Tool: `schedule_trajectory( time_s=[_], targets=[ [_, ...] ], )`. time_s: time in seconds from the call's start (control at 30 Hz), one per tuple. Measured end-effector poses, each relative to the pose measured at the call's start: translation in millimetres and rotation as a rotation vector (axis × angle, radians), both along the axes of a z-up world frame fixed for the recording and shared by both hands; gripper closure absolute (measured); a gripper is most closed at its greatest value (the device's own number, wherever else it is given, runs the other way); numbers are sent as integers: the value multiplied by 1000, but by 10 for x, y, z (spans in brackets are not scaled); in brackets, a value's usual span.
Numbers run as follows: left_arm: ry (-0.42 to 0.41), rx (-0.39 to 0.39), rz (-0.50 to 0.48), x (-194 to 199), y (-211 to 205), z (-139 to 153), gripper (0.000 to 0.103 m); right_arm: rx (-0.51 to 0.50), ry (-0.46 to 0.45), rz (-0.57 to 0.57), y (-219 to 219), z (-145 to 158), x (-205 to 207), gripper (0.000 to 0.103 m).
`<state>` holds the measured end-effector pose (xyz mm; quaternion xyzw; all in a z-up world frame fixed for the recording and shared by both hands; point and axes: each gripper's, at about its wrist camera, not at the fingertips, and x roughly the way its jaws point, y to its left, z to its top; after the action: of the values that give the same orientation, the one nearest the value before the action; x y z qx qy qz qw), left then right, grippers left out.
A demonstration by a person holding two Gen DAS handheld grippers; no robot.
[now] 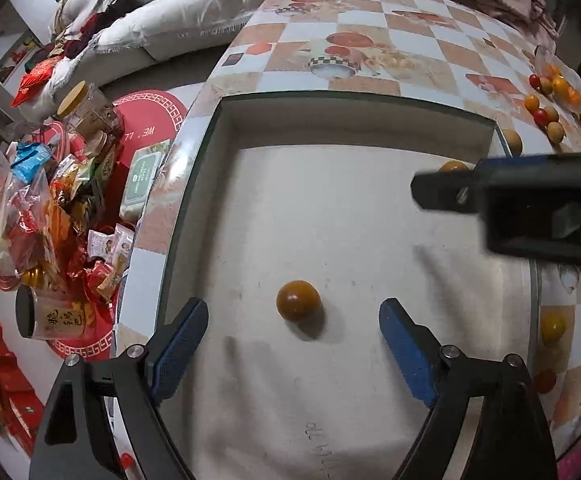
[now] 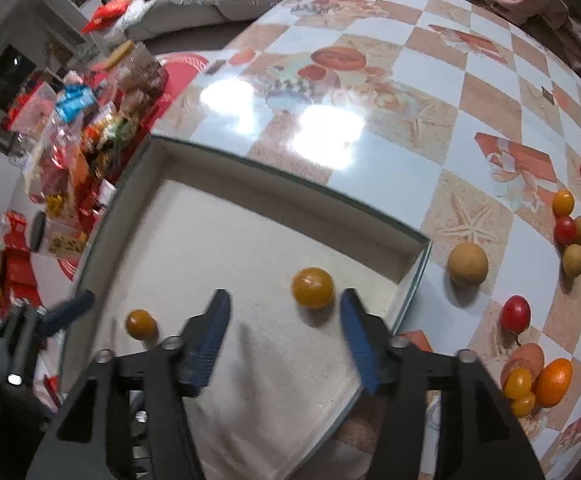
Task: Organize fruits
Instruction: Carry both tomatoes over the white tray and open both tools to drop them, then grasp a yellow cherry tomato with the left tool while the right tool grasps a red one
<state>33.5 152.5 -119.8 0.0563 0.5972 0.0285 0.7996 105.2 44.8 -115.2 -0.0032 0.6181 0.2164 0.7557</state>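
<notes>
Inside the shallow white open-topped box (image 2: 250,240), two round amber-yellow tomatoes (image 2: 313,288) lie loose between my spread, empty left gripper (image 1: 292,342) and right gripper (image 2: 284,330), so a careless nudge could roll them away.

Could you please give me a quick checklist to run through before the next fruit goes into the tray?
1. Left gripper open: ok.
2. Right gripper open, holding nothing: ok.
3. Two yellow tomatoes inside the tray, at and: ok.
4. Room left on the tray floor: ok.
5. All fruit sorted: not ok; the tan fruit and red tomato remain on the table.
6. Tray steady: cannot tell.
</notes>
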Motion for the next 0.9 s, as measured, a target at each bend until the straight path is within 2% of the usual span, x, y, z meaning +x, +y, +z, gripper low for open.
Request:
schedule_trajectory(
  time_s=[0.03, 0.1, 0.23, 0.4, 0.67, 0.8, 0.9],
  targets=[
    [-2, 0, -1, -3, -2, 16, 15, 16, -2, -10, -32, 45, -4, 28],
    [-9, 0, -3, -7, -26, 68, 15, 41, -19, -43, -131, 178, -8, 22],
    [-14, 0, -27, 5, -147, 137, 15, 77, -50, -103, -390, 407, -29, 22],
    [-50, -15, -86, 24, -433, 322, 15, 60, -74, -219, -952, 555, -137, 22],
    [-78, -70, -225, -49, -1118, 553, 15, -66, -20, -389, -2005, 382, -611, 22],
    [-54, -122, -305, -152, -1498, 580, 15, -107, 31, -440, -2348, 233, -875, 22],
    [-31, -126, -356, -226, -1758, 516, 15, -126, 63, -451, -2499, 126, -1036, 22]
  ],
)
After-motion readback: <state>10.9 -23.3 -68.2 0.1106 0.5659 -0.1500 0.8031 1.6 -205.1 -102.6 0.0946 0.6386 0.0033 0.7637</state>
